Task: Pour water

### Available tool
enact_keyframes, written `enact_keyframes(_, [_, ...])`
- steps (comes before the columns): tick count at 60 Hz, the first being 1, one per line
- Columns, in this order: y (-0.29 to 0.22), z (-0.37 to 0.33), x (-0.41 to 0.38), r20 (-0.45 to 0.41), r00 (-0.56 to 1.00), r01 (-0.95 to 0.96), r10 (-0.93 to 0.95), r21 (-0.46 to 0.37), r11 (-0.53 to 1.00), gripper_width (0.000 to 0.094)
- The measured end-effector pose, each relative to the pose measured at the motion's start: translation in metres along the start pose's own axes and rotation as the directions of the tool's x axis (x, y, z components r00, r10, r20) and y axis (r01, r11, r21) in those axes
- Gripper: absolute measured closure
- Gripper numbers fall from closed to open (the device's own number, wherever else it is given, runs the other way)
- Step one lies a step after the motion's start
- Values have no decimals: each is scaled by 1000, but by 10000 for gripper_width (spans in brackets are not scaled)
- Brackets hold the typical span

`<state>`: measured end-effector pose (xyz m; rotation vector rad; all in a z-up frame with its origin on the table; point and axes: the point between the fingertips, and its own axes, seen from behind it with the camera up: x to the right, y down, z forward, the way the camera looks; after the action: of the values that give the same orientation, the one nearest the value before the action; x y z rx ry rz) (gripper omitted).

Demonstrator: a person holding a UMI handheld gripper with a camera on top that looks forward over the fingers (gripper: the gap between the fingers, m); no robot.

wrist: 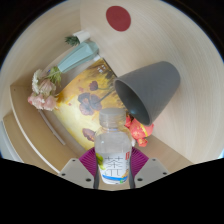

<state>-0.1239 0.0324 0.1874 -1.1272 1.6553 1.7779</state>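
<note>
Clear plastic bottle [113,150] sits clamped upright between your tool's [113,170] pink pads, while the grey cup [148,88] hangs tilted just beyond and right, mouth facing the cap.

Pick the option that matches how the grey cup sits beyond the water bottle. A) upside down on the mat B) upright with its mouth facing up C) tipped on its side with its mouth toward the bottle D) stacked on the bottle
C: the grey cup lies tipped, its dark open mouth turned toward the water bottle, which the gripper holds between its jaws.
</note>
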Motion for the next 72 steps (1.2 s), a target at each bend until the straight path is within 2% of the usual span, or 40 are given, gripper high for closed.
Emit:
enact_keyframes(6, [6, -3, -20, 7, 971, 239, -239, -6, 971, 527])
enact_keyframes(11, [11, -5, -41, -5, 866, 500, -500, -23, 866, 512])
enact_keyframes(16, [2, -14, -65, -31, 631, 775, -775, -8, 631, 513])
enact_keyframes(20, [-3, -26, -91, -46, 383, 922, -923, -43, 385, 512])
enact_keyframes(24, [-16, -34, -113, -62, 119, 991, -991, -53, 122, 510])
enact_keyframes(29, [-42, -43, -136, -112, -161, 985, -981, -78, -153, 511])
enact_keyframes(36, [-86, -47, -154, -185, -383, 923, -905, -115, -367, 510])
enact_keyframes(42, [-134, -51, -158, -276, -479, 878, -833, -151, -455, 510])
enact_keyframes(46, [-162, -53, -153, -305, -517, 856, -800, -189, -482, 512])
enact_keyframes(57, [-224, -48, -112, -311, -505, 861, -805, -249, -444, 495])
enact_keyframes(72, [-272, -47, -57, -308, -521, 845, -796, -314, -432, 497])
